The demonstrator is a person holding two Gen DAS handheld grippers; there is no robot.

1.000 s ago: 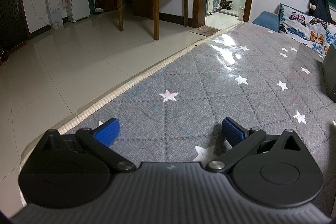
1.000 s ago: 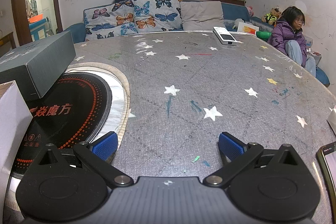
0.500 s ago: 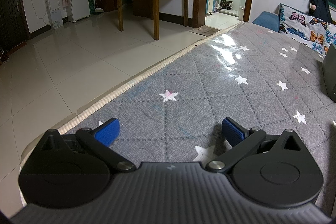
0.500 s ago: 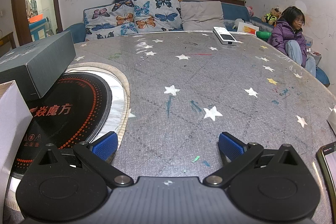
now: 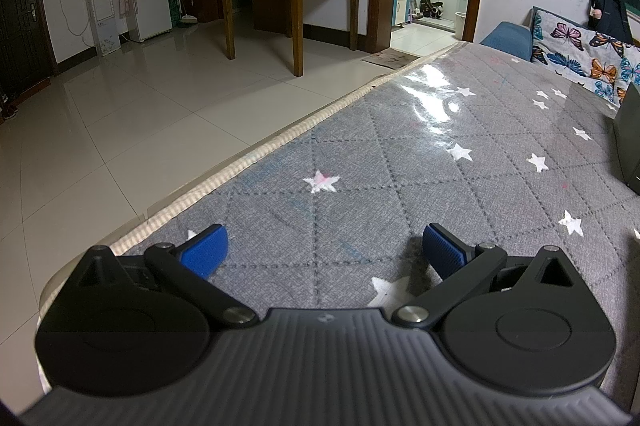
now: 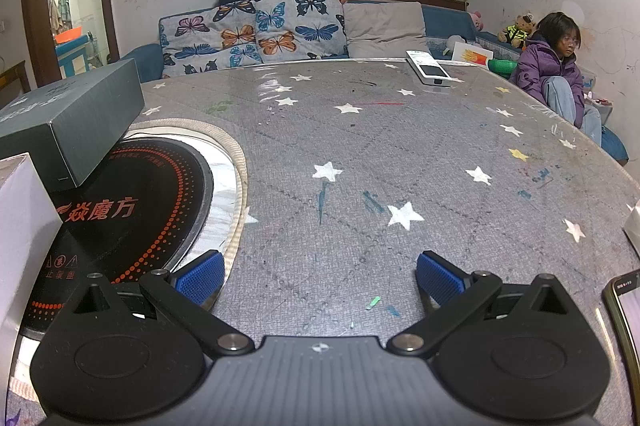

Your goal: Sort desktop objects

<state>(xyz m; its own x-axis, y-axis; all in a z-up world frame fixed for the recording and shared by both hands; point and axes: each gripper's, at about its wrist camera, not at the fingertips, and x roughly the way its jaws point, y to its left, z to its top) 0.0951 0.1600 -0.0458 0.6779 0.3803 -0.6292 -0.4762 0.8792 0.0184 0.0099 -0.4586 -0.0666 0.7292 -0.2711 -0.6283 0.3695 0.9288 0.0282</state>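
The left hand-held gripper [image 5: 324, 250] is hovering low over the near edge of the worktop [image 5: 400, 162], its blue pads spread wide and grasping nothing, with only the grey star-printed cover lying between them. The dark grey box [image 5: 628, 142] is just showing at the right border of the left wrist view, well apart from this tool. The right hand-held gripper [image 6: 318, 278] is likewise standing released over the worktop [image 6: 360, 146], its jaws wide apart and empty; its left pad is sitting just beside the rim of the round black cooktop [image 6: 120, 218] set into the surface. The dark grey box [image 6: 68, 118] is lying to the left, its near end reaching over the cooktop, and a white box [image 6: 24, 226] is standing in front of it at the left edge of the view. A phone [image 6: 624, 310] is peeking in at the right edge, near the right pad but not touching it, and a white object [image 6: 634, 226], too cropped to identify, is sitting farther back on that side. A white device [image 6: 428, 68] is resting at the far edge of the worktop. A person in a purple jacket [image 6: 556, 74] is sitting beyond the right rim, beside a sofa with butterfly cushions [image 6: 256, 26].
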